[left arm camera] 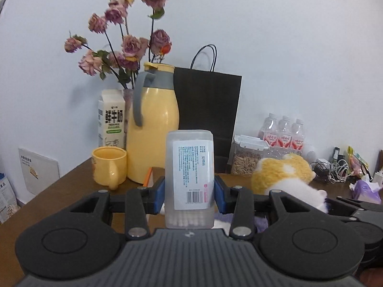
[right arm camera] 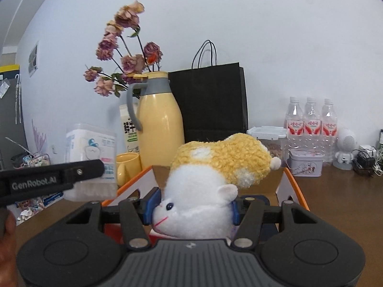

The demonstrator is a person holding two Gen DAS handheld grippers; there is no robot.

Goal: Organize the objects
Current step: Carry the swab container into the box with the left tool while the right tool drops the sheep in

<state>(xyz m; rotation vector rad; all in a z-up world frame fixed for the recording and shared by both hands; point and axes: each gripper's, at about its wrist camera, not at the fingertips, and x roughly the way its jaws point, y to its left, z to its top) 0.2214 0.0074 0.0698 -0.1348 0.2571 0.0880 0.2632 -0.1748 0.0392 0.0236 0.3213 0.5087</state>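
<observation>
— Closest to the left camera, what sits between the blue pads?

— Clamped in the left gripper (left arm camera: 189,195) is a clear plastic box (left arm camera: 189,179), upright, label facing the lens, with cotton swabs (left arm camera: 188,220) stacked in its bottom. It is lifted clear of the brown table (left arm camera: 59,191).

— And behind it, going left to right?

— First a milk carton (left arm camera: 111,119), then a yellow mug (left arm camera: 110,166) whose inside cannot be seen. Just beside the mug stands a yellow jug (left arm camera: 154,124) with a grey handle; dried roses (left arm camera: 126,35) rise from a vase mostly hidden behind it. Next comes a black paper bag (left arm camera: 208,110), contents not visible, then a lidded clear tub (left arm camera: 246,157) holding what look like seeds, and three water bottles (left arm camera: 283,131).

— What about the other tool?

— The right gripper (right arm camera: 192,206) is closed on a plush toy (right arm camera: 215,174), white with a yellow back, pads squeezing its head. The toy hangs above an open cardboard box (right arm camera: 290,186) with orange edges; what lies inside the box is hidden by the toy.

— Anything right of that?

— A small printed tin (right arm camera: 305,163), lid on, stands near the bottles, and a small white robot figure (right arm camera: 346,149) beyond it.
</observation>
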